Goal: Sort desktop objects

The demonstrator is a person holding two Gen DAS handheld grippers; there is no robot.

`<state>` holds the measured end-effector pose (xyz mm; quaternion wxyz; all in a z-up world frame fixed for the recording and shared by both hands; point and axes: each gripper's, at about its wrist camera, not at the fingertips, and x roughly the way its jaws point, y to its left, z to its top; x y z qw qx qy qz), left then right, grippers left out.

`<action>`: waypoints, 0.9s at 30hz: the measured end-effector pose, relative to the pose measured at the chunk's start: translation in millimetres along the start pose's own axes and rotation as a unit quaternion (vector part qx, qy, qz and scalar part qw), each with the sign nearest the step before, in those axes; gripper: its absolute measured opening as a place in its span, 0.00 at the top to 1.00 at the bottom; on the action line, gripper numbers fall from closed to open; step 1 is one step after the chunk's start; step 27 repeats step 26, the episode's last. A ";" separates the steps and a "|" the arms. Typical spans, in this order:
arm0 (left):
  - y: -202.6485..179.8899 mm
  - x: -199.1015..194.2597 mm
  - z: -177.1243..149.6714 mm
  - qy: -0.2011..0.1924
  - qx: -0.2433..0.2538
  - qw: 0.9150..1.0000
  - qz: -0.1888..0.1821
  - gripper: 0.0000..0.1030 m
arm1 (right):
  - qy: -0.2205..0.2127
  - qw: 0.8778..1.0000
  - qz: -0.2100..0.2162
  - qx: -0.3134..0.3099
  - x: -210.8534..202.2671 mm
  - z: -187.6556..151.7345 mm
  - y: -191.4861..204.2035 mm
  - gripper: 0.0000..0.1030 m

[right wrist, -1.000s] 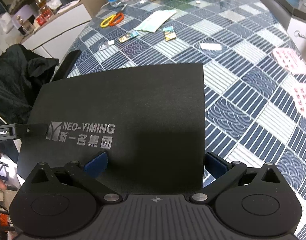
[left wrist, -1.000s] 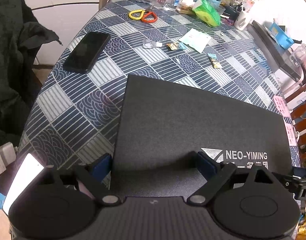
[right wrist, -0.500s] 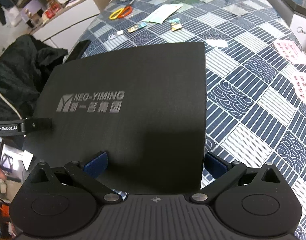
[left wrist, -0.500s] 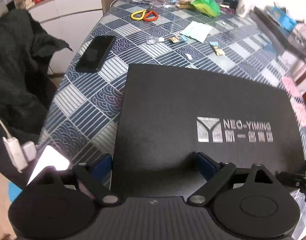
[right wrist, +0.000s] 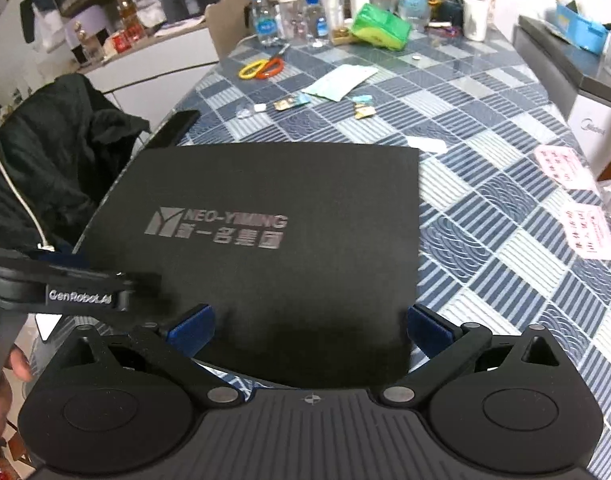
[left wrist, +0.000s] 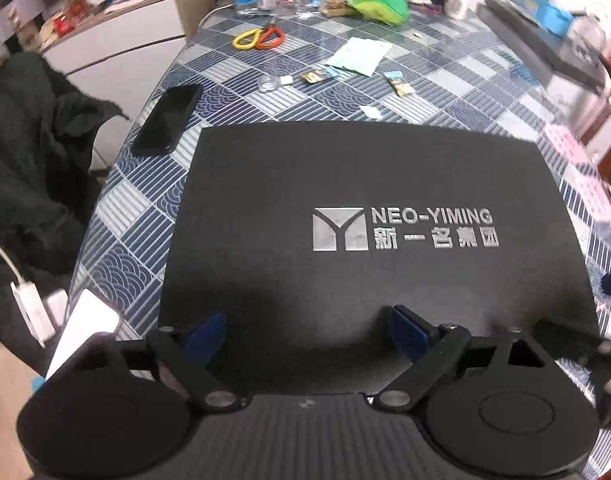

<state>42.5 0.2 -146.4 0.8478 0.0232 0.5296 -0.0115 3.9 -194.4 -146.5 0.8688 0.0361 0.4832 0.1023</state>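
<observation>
A black mat (left wrist: 345, 184) printed NEO-YIMING lies on the blue patterned tablecloth (left wrist: 137, 220). My left gripper (left wrist: 305, 332) is open over the mat's near edge, its left pad (left wrist: 205, 332) at the mat's left side. My right gripper (right wrist: 309, 328) is open too, its right pad (right wrist: 427, 328) just outside the mat's right edge (right wrist: 417, 240). Beyond the mat lie a dark phone (left wrist: 167, 120), yellow and orange scissors (left wrist: 259, 38), candy wrappers (left wrist: 317, 76), a white-green paper (left wrist: 359, 56) and a small clear piece (left wrist: 271, 82).
Bottles (right wrist: 265, 20) and a green pack (right wrist: 381, 28) crowd the far end of the table. Pink notes (right wrist: 565, 168) lie at the right edge. A dark jacket (left wrist: 25, 160) hangs over a chair on the left. A lit white screen (left wrist: 85, 332) sits at the near left corner.
Both views have pulled back and tilted up, so more of the mat and the far end of the table shows. The jaws stay wide apart.
</observation>
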 end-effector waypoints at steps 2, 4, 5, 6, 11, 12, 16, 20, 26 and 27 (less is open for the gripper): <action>-0.3 0.3 -1.3 -0.001 -0.001 1.000 0.001 0.00 | 0.003 1.000 0.000 -0.014 5.9 -2.2 7.8 0.00; -0.7 1.2 -1.3 0.000 -0.004 1.000 0.002 0.00 | 0.003 0.999 -0.005 -0.032 11.0 -4.5 15.9 0.00; -0.9 1.8 -1.2 0.001 -0.005 1.000 0.002 0.00 | 0.001 0.999 -0.011 -0.042 12.2 -5.3 19.1 0.00; -1.1 2.1 -1.1 0.002 -0.006 1.000 0.002 0.00 | 0.001 0.999 -0.015 -0.048 13.6 -5.7 21.4 0.00; -2.0 2.3 0.1 0.010 -0.009 1.000 0.002 0.00 | -0.001 0.997 -0.027 -0.069 18.5 -7.4 29.3 0.00; -2.0 2.5 0.9 0.013 -0.009 1.000 0.002 0.00 | -0.002 0.997 -0.029 -0.070 19.1 -7.7 30.1 0.00; -1.8 4.0 5.3 0.027 -0.011 1.000 0.003 0.00 | -0.002 0.997 -0.034 -0.075 20.6 -9.0 32.4 0.00; -0.8 5.8 8.4 0.037 -0.011 0.999 0.002 0.00 | -0.002 0.996 -0.039 -0.078 20.4 -10.4 34.4 0.00; -0.6 5.7 7.4 0.033 -0.005 0.999 0.000 0.00 | -0.002 0.996 -0.044 -0.075 21.7 -10.6 36.3 0.00; -0.6 5.7 7.4 0.033 -0.005 0.999 0.000 0.00 | -0.002 0.996 -0.044 -0.075 21.7 -10.6 36.3 0.00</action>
